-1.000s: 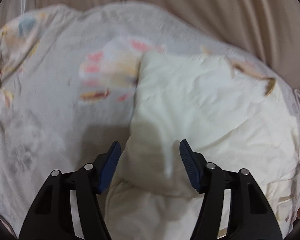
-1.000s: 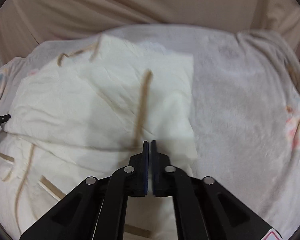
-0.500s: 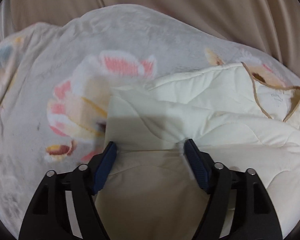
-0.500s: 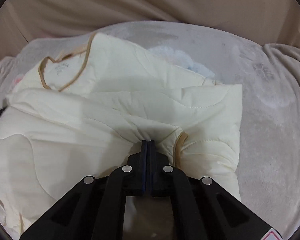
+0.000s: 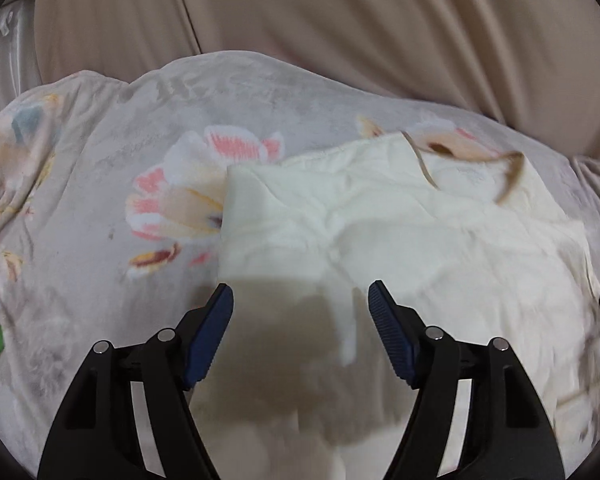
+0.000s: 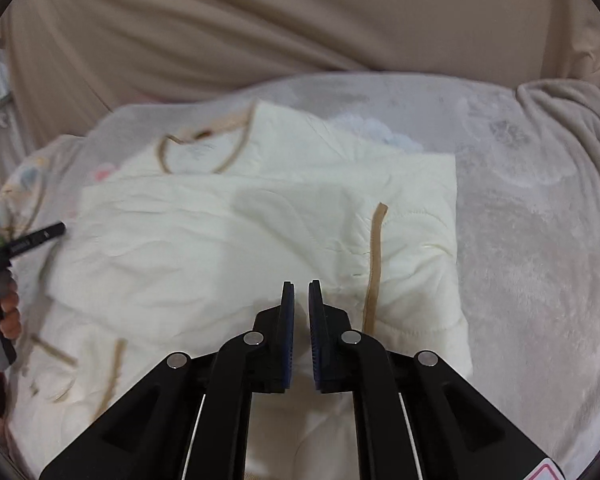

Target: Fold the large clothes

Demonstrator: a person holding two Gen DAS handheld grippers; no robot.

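Left wrist view: left gripper (image 5: 301, 310), jaws wide, empty, over the cream quilted garment with tan trim (image 5: 420, 240), filling the frame's lower right on a plush grey floral blanket (image 5: 100, 200). Right gripper (image 6: 301, 303): jaws narrowly parted, empty; garment (image 6: 220, 248) centre frame.

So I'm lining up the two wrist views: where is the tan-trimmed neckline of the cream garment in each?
Left wrist: the tan-trimmed neckline sits upper right, at the cream garment's far end.
Right wrist: the neckline sits upper left.
Shared landmark: the floral blanket under the garment, with beige curtain behind.
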